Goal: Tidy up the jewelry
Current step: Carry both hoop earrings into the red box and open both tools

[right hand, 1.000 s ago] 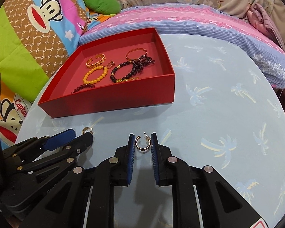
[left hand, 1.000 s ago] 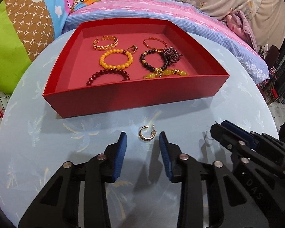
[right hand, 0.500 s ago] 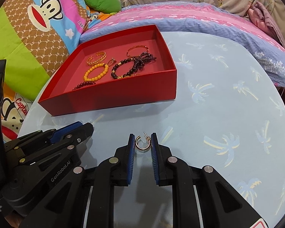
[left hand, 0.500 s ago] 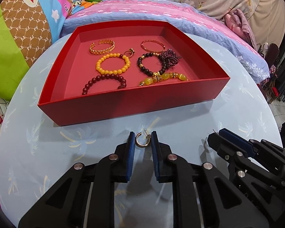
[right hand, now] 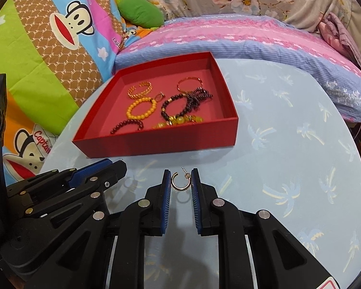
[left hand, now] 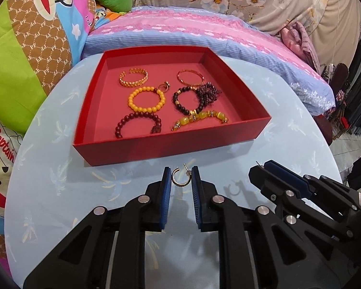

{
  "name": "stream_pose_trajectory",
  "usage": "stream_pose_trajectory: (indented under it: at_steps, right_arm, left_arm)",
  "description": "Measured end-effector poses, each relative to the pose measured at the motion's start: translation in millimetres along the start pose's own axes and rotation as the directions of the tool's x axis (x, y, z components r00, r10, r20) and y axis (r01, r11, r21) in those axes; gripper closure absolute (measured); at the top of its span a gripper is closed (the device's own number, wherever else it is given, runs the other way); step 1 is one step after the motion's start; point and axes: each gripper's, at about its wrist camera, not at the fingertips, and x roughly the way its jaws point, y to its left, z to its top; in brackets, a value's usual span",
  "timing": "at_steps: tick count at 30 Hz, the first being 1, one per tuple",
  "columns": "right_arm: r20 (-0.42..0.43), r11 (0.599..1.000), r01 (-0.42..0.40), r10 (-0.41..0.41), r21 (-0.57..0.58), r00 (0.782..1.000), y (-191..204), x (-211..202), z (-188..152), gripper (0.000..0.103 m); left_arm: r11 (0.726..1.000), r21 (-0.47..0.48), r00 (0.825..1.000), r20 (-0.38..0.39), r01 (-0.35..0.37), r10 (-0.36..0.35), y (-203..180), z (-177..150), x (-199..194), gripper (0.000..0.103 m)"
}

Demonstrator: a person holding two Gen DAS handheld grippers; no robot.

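Observation:
Each gripper pinches a small gold hoop earring just above the table, in front of the red tray. In the left wrist view my left gripper (left hand: 181,175) is shut on one earring (left hand: 178,184), with my right gripper (left hand: 262,169) beside it on the right. In the right wrist view my right gripper (right hand: 180,177) is shut on the other earring (right hand: 180,189), and the left gripper (right hand: 118,165) shows at the left. The red tray (left hand: 170,149) holds several bracelets: yellow beads (left hand: 146,100), dark red beads (left hand: 137,122), black beads (left hand: 187,101) and gold bangles (left hand: 133,78).
The round table (left hand: 48,180) has a light blue cloth with a palm-tree print. A pink and blue bed edge (left hand: 180,31) runs behind the tray, and cartoon-print pillows (left hand: 24,48) lie at the left. The table's right edge drops off toward dark furniture (left hand: 358,101).
My left gripper's jaws closed onto the earring that lay between them. Both grippers then rose with their earrings, and the tray now sits lower and smaller in both views.

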Motion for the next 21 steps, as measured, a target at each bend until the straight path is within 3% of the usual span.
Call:
stream_pose_trajectory:
  at_steps: [9,21]
  right_arm:
    - [0.06,0.999,-0.009,0.012,-0.039,0.998,11.2,-11.1,30.8,0.087]
    - [0.108,0.997,0.003,0.005,-0.074,0.994,17.6,20.7,113.5,0.087]
  left_arm:
    - [1.0,0.006,0.998,0.062,-0.002,0.002,4.0,26.9,-17.5,0.087]
    - [0.999,0.012,0.989,0.14,-0.041,0.039,21.2,106.0,0.3,0.087]
